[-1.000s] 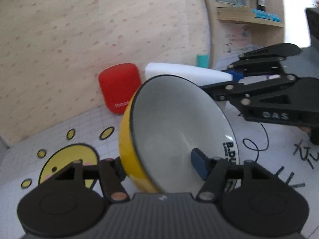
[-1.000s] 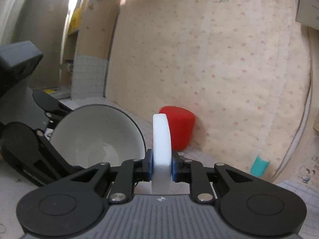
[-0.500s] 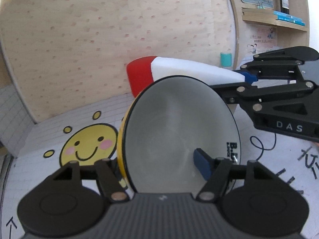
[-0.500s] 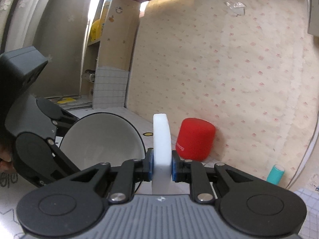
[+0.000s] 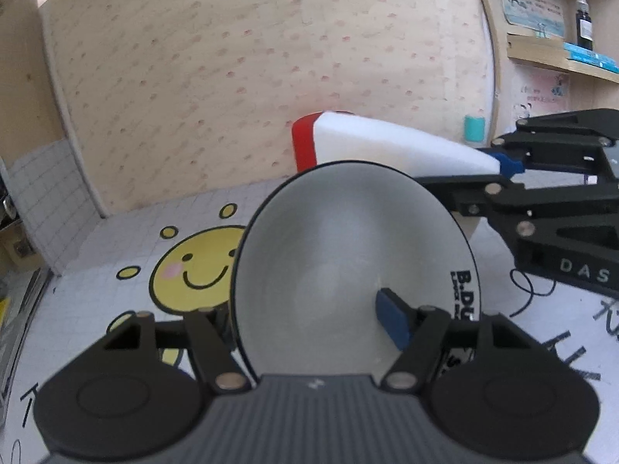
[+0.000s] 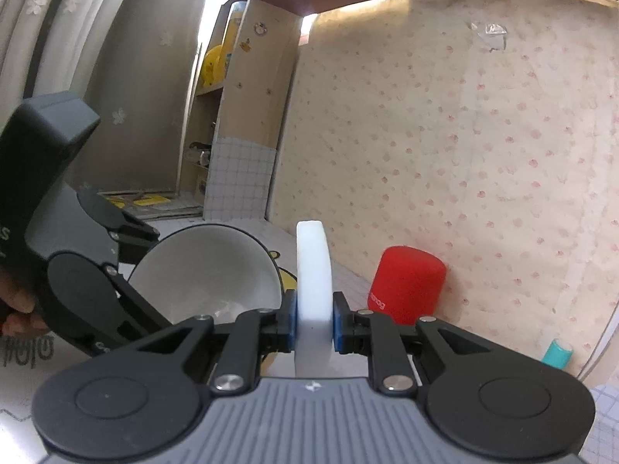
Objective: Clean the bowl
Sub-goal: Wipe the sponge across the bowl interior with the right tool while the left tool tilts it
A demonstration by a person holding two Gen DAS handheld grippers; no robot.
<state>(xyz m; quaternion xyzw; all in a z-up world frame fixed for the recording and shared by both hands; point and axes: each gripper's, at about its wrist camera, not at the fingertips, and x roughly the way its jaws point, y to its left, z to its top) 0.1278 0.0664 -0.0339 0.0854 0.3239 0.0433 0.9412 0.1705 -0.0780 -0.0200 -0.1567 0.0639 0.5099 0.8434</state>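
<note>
Two grippers meet: left gripper fingers pinch the tilted bowl, right gripper fingers squeeze the sponge, which I judge must next press inside.

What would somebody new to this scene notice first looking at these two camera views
Front and centre is the bowl, white inside with a black rim, tipped on its side and clamped at its wall by the left gripper. Just beyond its rim, the right gripper pinches a white sponge on edge, poised beside the bowl's opening. Behind them a red speaker stands at the spotted wall, and a yellow smiley face is printed on the table cover.
</note>
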